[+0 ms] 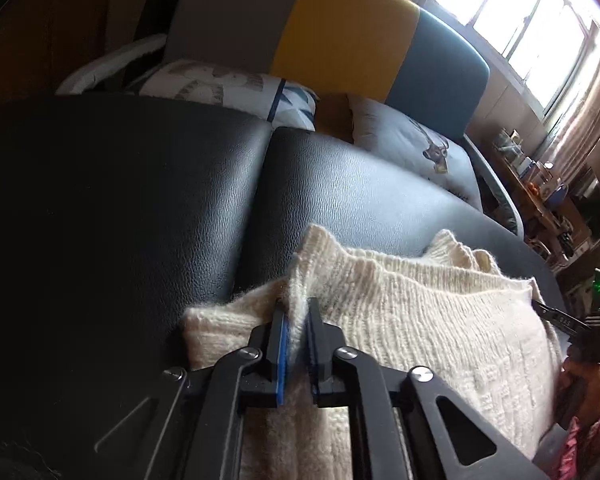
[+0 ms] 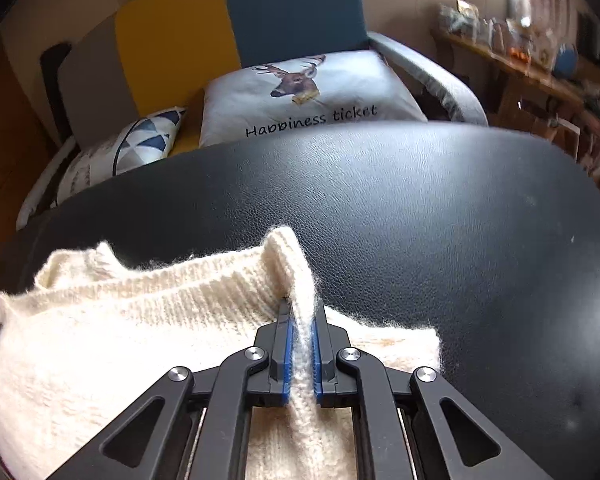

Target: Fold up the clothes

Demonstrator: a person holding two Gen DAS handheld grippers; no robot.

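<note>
A: Where's the sweater (image 2: 140,320)?
B: On the black cushion (image 2: 420,208), near edge. Left gripper (image 1: 296,312) and right gripper (image 2: 302,316) each pinch a ridge.
A: Lift evenly, keep it taut.

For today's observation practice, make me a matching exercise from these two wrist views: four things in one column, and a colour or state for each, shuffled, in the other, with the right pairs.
Things
1. cream knit sweater
2. deer cushion
3. black padded surface
4. triangle-pattern cushion

Descriptions
A. printed with the words "Happiness ticket"
B. pinched by both the left gripper and the right gripper
C. blue and white, beside the deer cushion
D. dark and grainy, under the knitwear

Pairs: 1-B, 2-A, 3-D, 4-C
</note>
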